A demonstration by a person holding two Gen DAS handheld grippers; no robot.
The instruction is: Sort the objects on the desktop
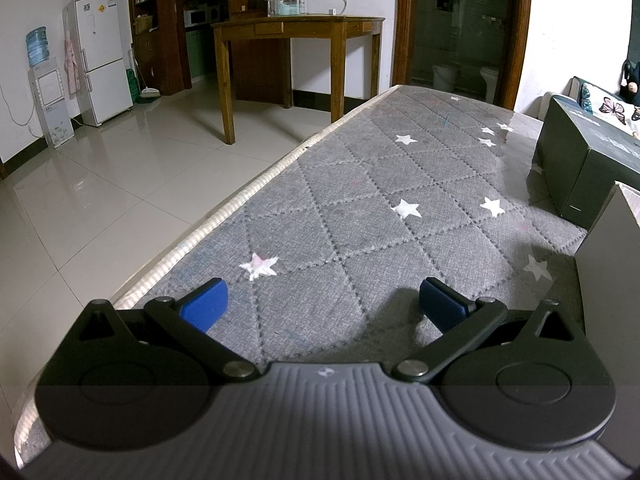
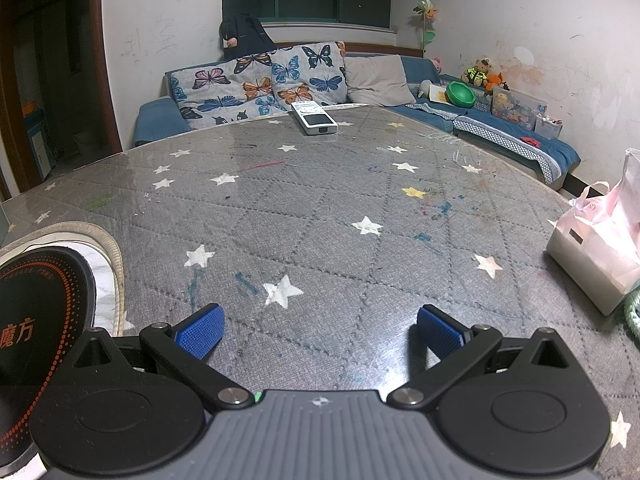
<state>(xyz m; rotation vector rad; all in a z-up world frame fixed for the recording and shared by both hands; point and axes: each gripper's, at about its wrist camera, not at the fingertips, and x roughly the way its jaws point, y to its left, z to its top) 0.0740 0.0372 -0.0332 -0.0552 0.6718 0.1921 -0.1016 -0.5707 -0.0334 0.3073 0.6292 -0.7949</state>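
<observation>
- Grey quilted tabletop with white stars (image 2: 320, 216), under a glossy clear cover, fills both wrist views; a sofa with butterfly-print cushions (image 2: 256, 84) runs behind its far edge.
- Your right gripper (image 2: 320, 330) has its blue pads spread wide and holds nothing; it hangs low over bare tabletop.
- Your left gripper (image 1: 322, 304) is equally wide open and empty, facing along the table towards a wooden side table (image 1: 296, 24) across the tiled floor.
- The white, flat, oblong remote-like device (image 2: 314, 118) lies at the far edge of the table, straight ahead of the right gripper and slightly left of centre, well apart from it. Its long axis runs roughly away from you, angled a little to the right.
- That device does not show in the left view, so the right hand is probably the nearer one; the fisheye makes this hard to judge.
- A pink-and-white soft plastic pack (image 2: 600, 248) sits at the right edge, off to the gripper's right.
- A black round disc with orange dots and lettering (image 2: 36, 320) lies close on the left.
- Two dark rectangular cardboard boxes (image 1: 588, 148) stand on the left gripper's right side.
- To take the device you would reach forward and close across its narrow width.
</observation>
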